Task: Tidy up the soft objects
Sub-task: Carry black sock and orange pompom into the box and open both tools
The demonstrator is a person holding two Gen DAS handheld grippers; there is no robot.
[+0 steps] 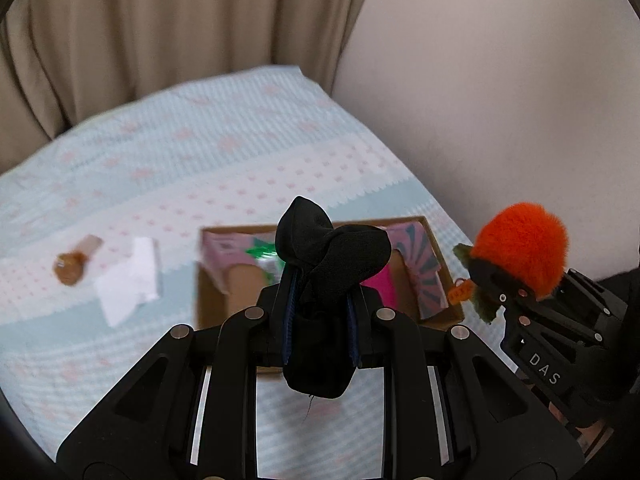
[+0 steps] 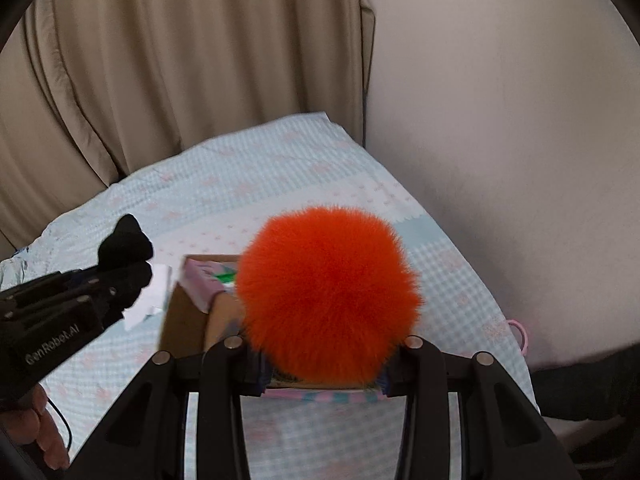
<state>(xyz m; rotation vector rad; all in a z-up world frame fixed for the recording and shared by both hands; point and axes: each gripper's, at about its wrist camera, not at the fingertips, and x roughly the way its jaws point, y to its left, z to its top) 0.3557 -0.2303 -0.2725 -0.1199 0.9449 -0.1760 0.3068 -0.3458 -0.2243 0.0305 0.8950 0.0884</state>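
My left gripper is shut on a bunched black cloth and holds it above an open cardboard box on the bed. The box holds pink and green things. My right gripper is shut on a fluffy orange pom-pom toy with green felt leaves, held above the box's right side. The right gripper with the toy shows at the right of the left wrist view. The left gripper with the cloth shows at the left of the right wrist view.
The bed has a light blue cover with pink marks. A brown toy and a white folded cloth lie left of the box. Beige curtains hang behind; a wall is at the right. A pink ring lies by the bed edge.
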